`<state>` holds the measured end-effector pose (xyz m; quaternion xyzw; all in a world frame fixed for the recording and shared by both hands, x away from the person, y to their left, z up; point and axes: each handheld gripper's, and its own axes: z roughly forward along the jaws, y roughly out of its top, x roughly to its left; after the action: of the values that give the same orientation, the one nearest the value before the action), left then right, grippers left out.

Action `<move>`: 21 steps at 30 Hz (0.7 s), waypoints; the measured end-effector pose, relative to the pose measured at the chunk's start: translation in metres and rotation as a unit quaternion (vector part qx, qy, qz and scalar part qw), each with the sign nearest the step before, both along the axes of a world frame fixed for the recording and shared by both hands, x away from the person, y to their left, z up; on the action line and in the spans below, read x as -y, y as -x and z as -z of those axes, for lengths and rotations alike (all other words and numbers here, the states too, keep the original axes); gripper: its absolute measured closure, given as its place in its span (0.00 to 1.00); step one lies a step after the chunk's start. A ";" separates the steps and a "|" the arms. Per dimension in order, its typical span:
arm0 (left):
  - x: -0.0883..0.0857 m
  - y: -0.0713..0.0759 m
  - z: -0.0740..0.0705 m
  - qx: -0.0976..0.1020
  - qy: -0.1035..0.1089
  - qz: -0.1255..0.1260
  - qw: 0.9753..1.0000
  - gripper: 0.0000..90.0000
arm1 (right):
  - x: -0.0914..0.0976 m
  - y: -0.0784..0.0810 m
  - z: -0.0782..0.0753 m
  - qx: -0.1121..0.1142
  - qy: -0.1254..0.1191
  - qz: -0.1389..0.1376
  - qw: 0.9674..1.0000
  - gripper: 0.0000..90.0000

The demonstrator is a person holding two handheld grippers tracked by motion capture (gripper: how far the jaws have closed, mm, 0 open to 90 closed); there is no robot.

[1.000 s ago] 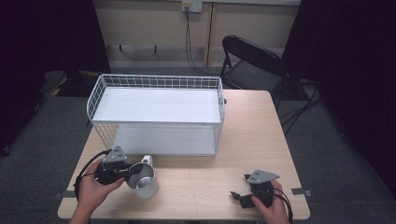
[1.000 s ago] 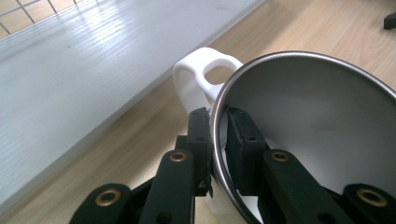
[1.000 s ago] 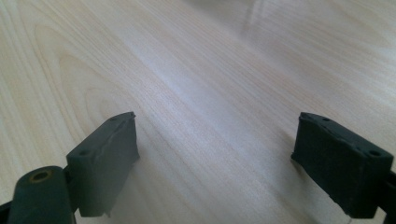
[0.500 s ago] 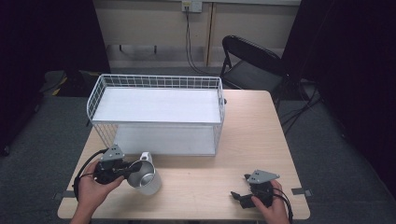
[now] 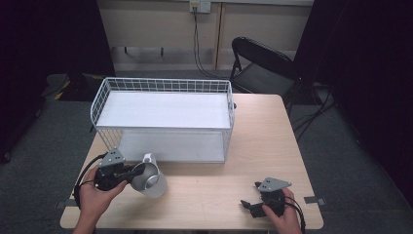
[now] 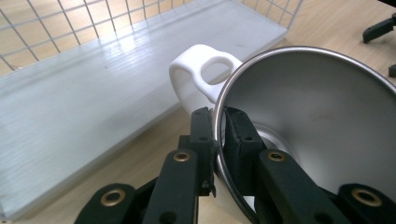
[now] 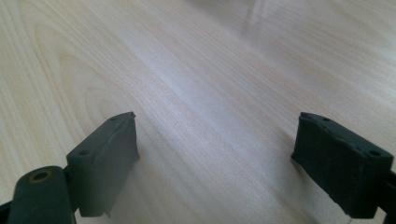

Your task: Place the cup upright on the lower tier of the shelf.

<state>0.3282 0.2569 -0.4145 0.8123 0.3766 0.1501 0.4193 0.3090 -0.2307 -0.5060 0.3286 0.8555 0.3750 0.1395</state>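
A white mug with a shiny metal inside (image 5: 148,179) is tipped on its side just in front of the wire basket, its mouth turned toward my left gripper. That gripper (image 5: 132,173) is shut on the mug's rim. In the left gripper view the jaws (image 6: 219,126) pinch the rim with one pad inside and one outside the mug (image 6: 317,116), and the white handle (image 6: 201,77) sticks up behind. My right gripper (image 5: 248,204) rests near the table's front right edge, open. Bare wood lies between its pads (image 7: 215,158).
A white wire basket (image 5: 160,80) with a white floor panel (image 6: 93,93) stands across the back left of the wooden table (image 5: 263,141). A black folding chair (image 5: 265,73) sits behind the table's far right corner.
The left gripper and the mug have shifted slightly left and up, and the mug is tipped a little more. The right gripper has stayed put.
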 end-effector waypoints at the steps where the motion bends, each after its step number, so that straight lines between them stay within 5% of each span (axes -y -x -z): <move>1: 0.000 -0.001 -0.001 -0.002 -0.001 -0.003 1.000 0.91 | 0.000 0.000 0.000 0.000 0.000 0.000 1.000 0.15; 21: 0.003 -0.015 -0.010 0.009 -0.015 -0.033 0.999 0.92 | 0.000 0.000 0.000 0.000 0.000 0.000 1.000 0.15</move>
<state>0.3431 0.2539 -0.4046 0.8045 0.3973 0.1766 0.4047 0.3091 -0.2307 -0.5060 0.3283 0.8556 0.3751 0.1394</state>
